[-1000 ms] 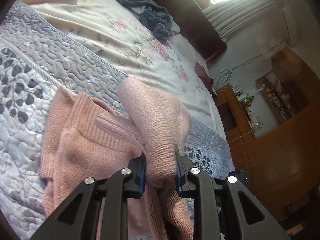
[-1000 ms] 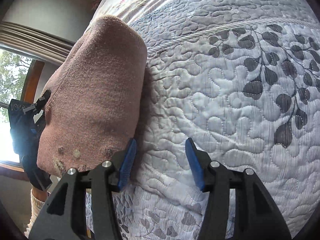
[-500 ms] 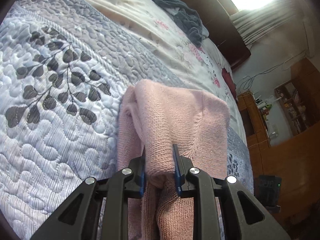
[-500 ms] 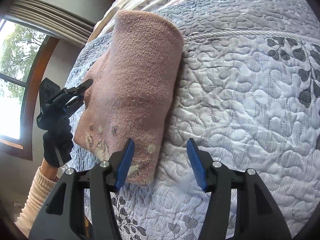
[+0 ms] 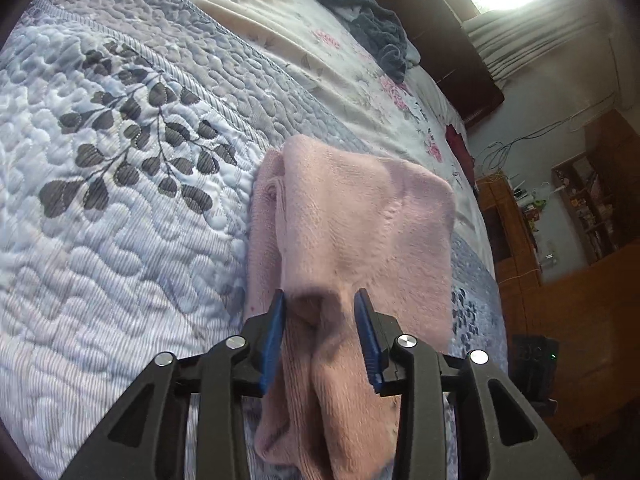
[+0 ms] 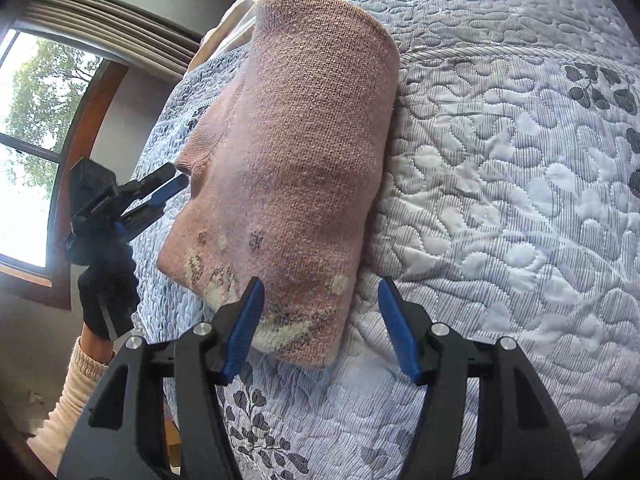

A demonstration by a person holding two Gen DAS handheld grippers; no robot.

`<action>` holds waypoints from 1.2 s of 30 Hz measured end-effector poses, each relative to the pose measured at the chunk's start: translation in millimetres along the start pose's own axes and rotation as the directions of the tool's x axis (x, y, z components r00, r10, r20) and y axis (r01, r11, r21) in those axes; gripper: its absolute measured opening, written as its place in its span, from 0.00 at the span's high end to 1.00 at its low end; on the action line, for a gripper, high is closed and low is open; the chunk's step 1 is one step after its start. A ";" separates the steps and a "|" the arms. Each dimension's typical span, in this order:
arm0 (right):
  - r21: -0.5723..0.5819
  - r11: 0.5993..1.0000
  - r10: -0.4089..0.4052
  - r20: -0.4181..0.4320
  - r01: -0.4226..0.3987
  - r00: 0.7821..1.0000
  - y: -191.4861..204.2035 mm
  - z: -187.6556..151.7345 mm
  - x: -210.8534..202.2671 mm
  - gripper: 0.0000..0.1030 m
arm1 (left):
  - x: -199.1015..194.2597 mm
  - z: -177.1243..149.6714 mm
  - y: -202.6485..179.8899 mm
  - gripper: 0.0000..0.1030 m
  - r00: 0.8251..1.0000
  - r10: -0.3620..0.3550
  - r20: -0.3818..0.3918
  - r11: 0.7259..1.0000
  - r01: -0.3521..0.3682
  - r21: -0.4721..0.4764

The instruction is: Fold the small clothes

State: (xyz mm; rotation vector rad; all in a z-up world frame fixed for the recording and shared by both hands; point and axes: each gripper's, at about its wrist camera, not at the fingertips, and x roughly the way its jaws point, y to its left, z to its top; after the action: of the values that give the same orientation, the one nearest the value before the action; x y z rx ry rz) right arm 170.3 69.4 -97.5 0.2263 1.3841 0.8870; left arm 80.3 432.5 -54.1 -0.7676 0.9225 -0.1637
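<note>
Both pairs of fingers stand parted and grip nothing: my left gripper (image 5: pixel 320 334) straddles the near end of the pink sweater (image 5: pixel 360 232) with its jaws slack, and my right gripper (image 6: pixel 320 320) hovers over the sweater's patterned corner. I judge the fold just laid and released, so the next move calls for backing straight off without snagging the knit. Folded into a compact block, the sweater lies on the quilted bedspread (image 5: pixel 120 220), a dark garment (image 5: pixel 372 28) well beyond.
</note>
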 end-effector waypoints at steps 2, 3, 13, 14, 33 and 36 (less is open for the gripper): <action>0.005 1.000 0.004 0.000 -0.004 1.000 0.1 -4.8 1.8 0.39 | -11.7 -19.2 -13.4 0.55 1.000 0.012 -0.021 0.999 -0.011 0.051; 0.009 1.000 0.009 -0.001 -0.009 1.000 -0.9 -8.3 2.6 0.39 | -15.2 -28.8 -19.6 0.52 0.999 0.018 -0.031 0.997 -0.015 0.077; 0.074 0.996 0.056 -0.043 -0.053 0.997 -4.2 -22.6 26.6 0.39 | 10.2 -66.6 -23.3 0.57 0.985 0.129 -0.118 0.987 -0.116 0.111; 0.076 0.995 0.064 -0.047 -0.060 0.997 -3.8 -23.0 27.5 0.45 | 10.1 -66.2 -20.5 0.71 0.983 0.141 -0.115 0.986 -0.129 0.106; 0.008 1.000 0.021 -0.060 -0.020 0.998 4.4 -19.3 25.8 0.61 | 8.2 -60.5 3.7 0.59 0.971 0.185 -0.154 0.982 -0.176 0.069; 0.001 0.999 0.041 -0.009 -0.041 0.999 6.5 -9.7 10.4 0.49 | -0.1 -44.3 -3.1 0.31 0.972 0.210 -0.106 0.975 -0.199 0.098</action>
State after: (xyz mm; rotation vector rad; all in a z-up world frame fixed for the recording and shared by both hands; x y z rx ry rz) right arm 158.0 77.2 -103.4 0.2525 1.3921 0.9222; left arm 46.8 406.9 -68.1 -0.5823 1.0920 -0.0672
